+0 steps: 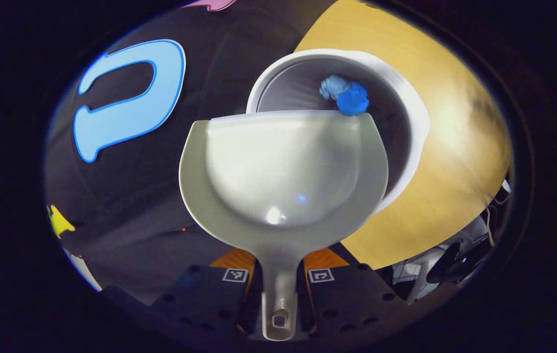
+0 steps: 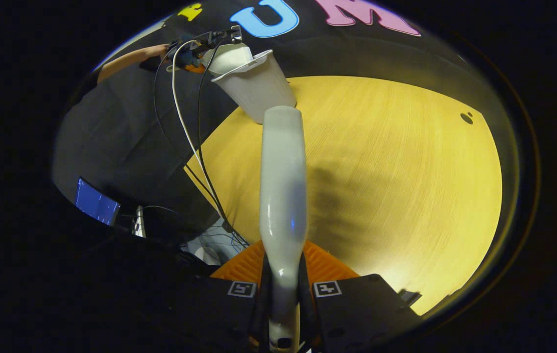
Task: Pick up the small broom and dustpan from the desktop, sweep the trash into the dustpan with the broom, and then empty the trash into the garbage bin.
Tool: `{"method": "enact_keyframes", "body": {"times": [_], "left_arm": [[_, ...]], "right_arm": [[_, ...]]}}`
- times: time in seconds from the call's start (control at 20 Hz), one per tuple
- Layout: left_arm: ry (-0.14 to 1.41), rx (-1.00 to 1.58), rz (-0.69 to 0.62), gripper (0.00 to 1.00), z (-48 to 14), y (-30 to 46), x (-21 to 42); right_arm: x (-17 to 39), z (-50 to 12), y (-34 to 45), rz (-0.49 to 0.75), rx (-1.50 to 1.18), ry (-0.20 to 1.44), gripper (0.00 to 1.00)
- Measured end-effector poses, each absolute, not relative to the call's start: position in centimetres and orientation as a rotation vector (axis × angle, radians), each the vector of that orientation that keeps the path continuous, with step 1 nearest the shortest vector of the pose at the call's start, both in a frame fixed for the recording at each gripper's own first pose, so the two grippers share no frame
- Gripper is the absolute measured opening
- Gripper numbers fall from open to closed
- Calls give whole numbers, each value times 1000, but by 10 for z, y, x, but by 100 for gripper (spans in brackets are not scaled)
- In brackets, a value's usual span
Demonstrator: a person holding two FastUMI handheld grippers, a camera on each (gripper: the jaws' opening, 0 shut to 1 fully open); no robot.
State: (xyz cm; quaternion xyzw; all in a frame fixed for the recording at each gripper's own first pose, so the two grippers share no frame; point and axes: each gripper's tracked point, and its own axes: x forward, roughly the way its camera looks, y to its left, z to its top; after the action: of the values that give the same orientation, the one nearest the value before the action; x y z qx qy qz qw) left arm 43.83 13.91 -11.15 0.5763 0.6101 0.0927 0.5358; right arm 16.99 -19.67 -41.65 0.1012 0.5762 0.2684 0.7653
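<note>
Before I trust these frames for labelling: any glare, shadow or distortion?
Left gripper view: bright highlights on the dustpan, a glare patch on the table, the bin rim bowed by fisheye. Right gripper view: the broom casts a soft shadow on the table; edges curve.

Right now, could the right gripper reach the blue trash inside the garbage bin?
Probably not. The right gripper is shut on the broom, so its fingers are occupied. The blue trash lies inside the garbage bin, and the dustpan, held by the left gripper, is tipped over the opening.

dustpan (image 1: 283, 166) tipped over garbage bin (image 1: 408, 113), blue trash (image 1: 347, 95) inside
</note>
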Motion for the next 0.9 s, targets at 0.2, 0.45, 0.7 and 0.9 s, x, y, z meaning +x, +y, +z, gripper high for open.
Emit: {"method": "enact_keyframes", "body": {"times": [0.2, 0.45, 0.7, 0.9], "left_arm": [[1412, 1373, 227, 29, -110, 147, 436], [1286, 1261, 296, 28, -110, 144, 436], [1100, 1080, 326, 27, -112, 145, 413], [968, 838, 300, 28, -154, 147, 421]], "right_arm": [[160, -426, -206, 540, 223, 1277, 28], [170, -433, -218, 497, 218, 1301, 29], [191, -427, -224, 474, 207, 1283, 28], [201, -428, -224, 466, 239, 1297, 28]]}}
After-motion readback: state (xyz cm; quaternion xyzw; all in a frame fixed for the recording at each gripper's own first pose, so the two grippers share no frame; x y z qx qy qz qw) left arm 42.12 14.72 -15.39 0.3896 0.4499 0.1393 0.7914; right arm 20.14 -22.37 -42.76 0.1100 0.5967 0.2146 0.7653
